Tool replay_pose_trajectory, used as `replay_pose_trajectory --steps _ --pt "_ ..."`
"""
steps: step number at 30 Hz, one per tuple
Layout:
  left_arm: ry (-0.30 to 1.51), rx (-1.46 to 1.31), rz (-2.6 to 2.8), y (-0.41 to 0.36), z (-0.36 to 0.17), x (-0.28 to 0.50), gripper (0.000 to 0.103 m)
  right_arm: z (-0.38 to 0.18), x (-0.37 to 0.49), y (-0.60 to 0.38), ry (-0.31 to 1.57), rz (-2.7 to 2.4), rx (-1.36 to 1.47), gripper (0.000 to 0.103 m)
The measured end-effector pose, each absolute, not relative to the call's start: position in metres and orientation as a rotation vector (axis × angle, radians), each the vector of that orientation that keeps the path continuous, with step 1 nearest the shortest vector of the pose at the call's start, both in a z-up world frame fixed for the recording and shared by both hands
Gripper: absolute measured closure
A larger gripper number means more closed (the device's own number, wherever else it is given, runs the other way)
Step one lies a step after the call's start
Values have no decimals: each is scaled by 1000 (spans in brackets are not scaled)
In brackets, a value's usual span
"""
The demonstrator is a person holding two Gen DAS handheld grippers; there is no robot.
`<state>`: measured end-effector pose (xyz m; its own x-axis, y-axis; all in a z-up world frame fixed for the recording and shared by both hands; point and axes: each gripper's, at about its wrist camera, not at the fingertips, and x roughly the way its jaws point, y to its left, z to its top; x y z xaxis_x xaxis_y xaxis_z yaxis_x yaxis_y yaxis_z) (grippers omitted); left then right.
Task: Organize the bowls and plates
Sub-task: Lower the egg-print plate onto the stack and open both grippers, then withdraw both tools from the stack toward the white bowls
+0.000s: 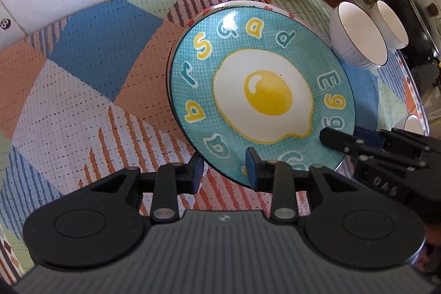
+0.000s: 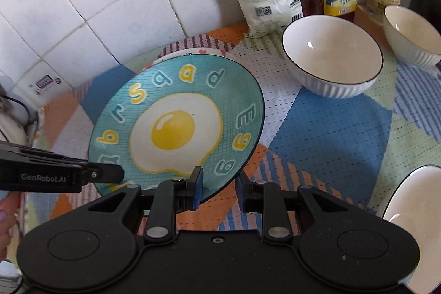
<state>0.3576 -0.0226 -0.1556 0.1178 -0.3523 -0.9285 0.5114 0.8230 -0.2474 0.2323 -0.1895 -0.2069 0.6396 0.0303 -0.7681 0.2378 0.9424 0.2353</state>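
Left wrist view: a glossy round teal plate (image 1: 261, 90) with a fried-egg print lies just ahead of the left gripper (image 1: 224, 170), stacked on another plate whose rim shows behind it. Two ribbed white bowls (image 1: 358, 37) stand further right. The woven patchwork mat (image 1: 82, 90) lies bare to the left. The jaws straddle the near rim, slightly parted, pads apart from it.

Right wrist view: the right gripper (image 2: 219, 188) likewise straddles the plate's (image 2: 176, 128) near rim, jaws narrowly parted; whether they press I cannot tell. Bare mat (image 2: 330, 139) lies ahead-right, before the bowl (image 2: 332, 57).
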Motion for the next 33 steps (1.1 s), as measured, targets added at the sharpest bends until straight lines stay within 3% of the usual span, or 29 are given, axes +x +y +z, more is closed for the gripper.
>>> replay_pose_trajectory --steps 9,25,29,33 --pt "1325 171 -616 -27 -154 356 75 -208 241 -155 839 -230 50 60" --pt "1182 429 -671 -22 -97 288 75 -160 159 -144 624 -320 47 61" --pt "1164 445 -701 -18 -83 267 67 -146 129 -142 582 -347 38 57" --pt "1147 458 -729 -16 -68 247 49 -137 95 -143 551 -364 70 48"
